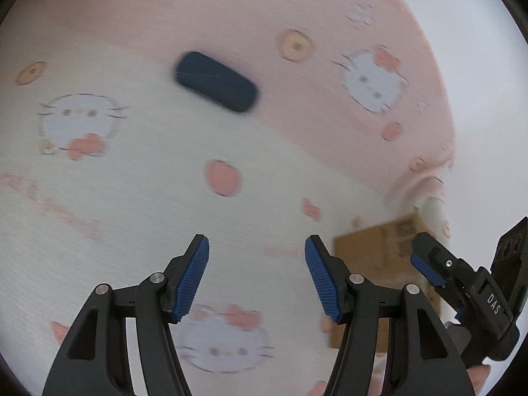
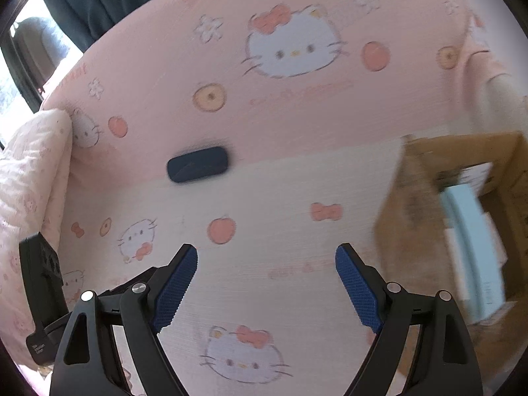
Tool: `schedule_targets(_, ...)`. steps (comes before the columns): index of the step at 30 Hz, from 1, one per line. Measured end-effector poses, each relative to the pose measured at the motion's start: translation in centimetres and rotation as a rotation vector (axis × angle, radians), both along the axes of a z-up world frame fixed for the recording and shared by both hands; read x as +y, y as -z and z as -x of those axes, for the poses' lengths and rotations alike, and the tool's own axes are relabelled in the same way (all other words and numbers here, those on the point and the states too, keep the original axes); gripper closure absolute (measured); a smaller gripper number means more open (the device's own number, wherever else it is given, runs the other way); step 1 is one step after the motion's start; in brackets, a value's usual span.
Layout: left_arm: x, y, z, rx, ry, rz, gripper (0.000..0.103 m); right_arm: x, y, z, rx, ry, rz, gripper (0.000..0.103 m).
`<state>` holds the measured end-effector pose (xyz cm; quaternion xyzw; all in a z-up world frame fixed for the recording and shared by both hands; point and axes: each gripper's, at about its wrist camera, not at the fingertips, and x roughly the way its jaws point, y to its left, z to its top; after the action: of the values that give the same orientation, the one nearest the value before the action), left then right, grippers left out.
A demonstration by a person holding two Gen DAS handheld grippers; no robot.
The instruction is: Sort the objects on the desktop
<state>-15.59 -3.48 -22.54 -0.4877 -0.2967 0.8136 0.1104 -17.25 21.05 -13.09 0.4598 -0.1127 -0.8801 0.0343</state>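
Your left gripper and right gripper both gape wide, ribbed blue pads bare. The dark rounded-rectangle case lies flat on the woven cartoon-cat cloth, well left of the cardboard box.

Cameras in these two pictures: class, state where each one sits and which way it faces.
Left wrist: on the left gripper, looking down at the patterned cloth; its open fingers, the right gripper and a fingertip show.
Right wrist: on the right gripper, looking down likewise; its open fingers and the left gripper show.
Shared: dark case, cardboard box.
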Motion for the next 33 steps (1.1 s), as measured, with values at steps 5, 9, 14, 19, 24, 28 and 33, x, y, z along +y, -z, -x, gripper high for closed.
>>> schedule_targets(5, -3.6, 2.7, 0.6, -0.005, -0.034, 0.034, 0.038, -2.8, 2.5, 1.4, -0.013, -0.048, 0.004, 0.018)
schedule_targets(9, -4.4, 3.6, 1.2, 0.016, -0.035, 0.094, 0.038, -4.2, 4.8, 2.7, -0.034, -0.092, 0.014, 0.018)
schedule_targets(14, -4.3, 4.5, 3.1, 0.039, 0.001, 0.175, 0.038, -4.9, 7.8, 5.1, -0.06, -0.123, 0.039, 0.018)
schedule_targets(19, -3.1, 5.2, 5.7, 0.091, 0.033, 0.287, 0.038, -4.2, 10.5, 8.0, -0.072, -0.079, 0.131, 0.018)
schedule_targets(24, -3.5, 6.2, 8.3, 0.144, -0.031, 0.264, 0.038, -4.0, 13.1, 11.5, -0.083, -0.044, 0.194, 0.018)
schedule_targets(28, -4.6, 7.5, 10.6, 0.156, -0.077, 0.191, 0.038, -4.1, 15.0, 13.8, -0.086, -0.039, 0.219, 0.018)
schedule_targets(33, -6.0, 8.6, 13.0, 0.191, -0.136, 0.135, 0.038, -4.2, 16.9, 16.0, -0.074, -0.034, 0.245, 0.018)
